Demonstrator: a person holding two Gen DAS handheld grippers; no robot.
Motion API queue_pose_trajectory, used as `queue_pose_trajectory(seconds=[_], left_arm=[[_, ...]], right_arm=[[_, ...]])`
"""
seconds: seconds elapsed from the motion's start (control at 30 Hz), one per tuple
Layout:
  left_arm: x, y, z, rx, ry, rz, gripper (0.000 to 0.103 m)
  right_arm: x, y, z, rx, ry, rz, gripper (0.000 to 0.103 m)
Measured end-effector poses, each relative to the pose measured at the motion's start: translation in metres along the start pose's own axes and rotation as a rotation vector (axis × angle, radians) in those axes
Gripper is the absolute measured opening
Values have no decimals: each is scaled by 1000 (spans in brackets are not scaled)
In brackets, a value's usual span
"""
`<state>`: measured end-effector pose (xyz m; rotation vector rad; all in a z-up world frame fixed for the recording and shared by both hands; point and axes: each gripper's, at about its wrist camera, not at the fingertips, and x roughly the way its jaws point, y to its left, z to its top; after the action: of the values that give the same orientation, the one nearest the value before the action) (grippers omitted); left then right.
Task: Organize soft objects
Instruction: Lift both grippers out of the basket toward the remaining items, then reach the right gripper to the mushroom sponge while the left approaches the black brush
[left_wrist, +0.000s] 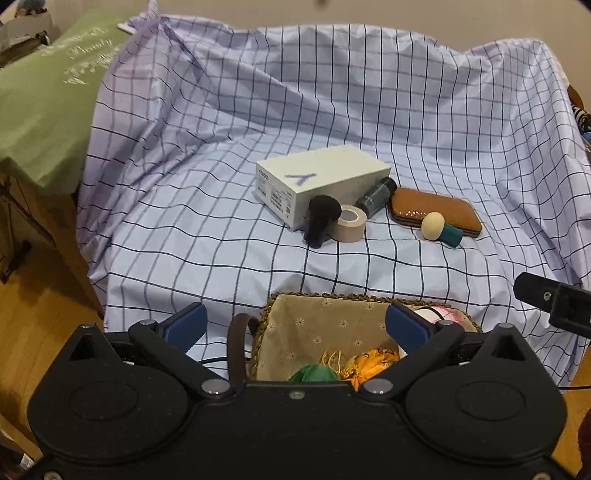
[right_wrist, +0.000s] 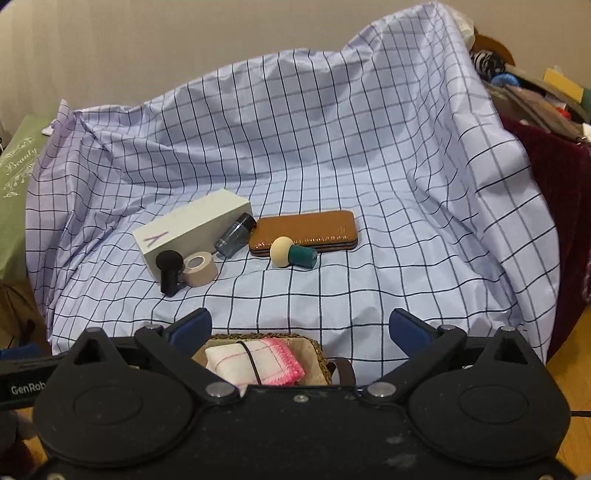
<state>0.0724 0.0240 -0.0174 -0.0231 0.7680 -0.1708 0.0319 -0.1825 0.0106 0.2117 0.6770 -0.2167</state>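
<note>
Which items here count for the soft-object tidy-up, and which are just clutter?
Job:
woven lined basket
pink-edged white cloth
orange fabric pouch
green cloth

Lying about:
white cardboard box
beige tape roll
brown leather case
dark glass bottle

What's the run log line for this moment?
left gripper: open, empty | right gripper: open, empty | basket: holds cloths | sponge: on sheet
</note>
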Motion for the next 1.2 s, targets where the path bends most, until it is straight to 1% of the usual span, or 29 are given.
queue_pose_trajectory(seconds=[0.23,0.4,0.53,0.77,0.9,1.07,1.2], left_arm=[[30,0,14,6,47,-26,99],[50,-1,23,10,68,-32,99],[68,-1,27,21,86,-22,99],[90,-2,27,24,112,-19,99],[96,-2,27,26,128,-23,99],[98,-2,27,30,127,-26,99],[100,-3,26,41,132,-28,99]], right_arm=[[36,3,16,10,70,16,102],[61,9,26,-14,85,4,101],[82,10,37,-4,106,-3,97],[116,11,54,26,120,-48,95],[137,14,60,31,137,-70,88],[159,20,65,33,153,-84,80],[171,23,68,29,154,-95,78]])
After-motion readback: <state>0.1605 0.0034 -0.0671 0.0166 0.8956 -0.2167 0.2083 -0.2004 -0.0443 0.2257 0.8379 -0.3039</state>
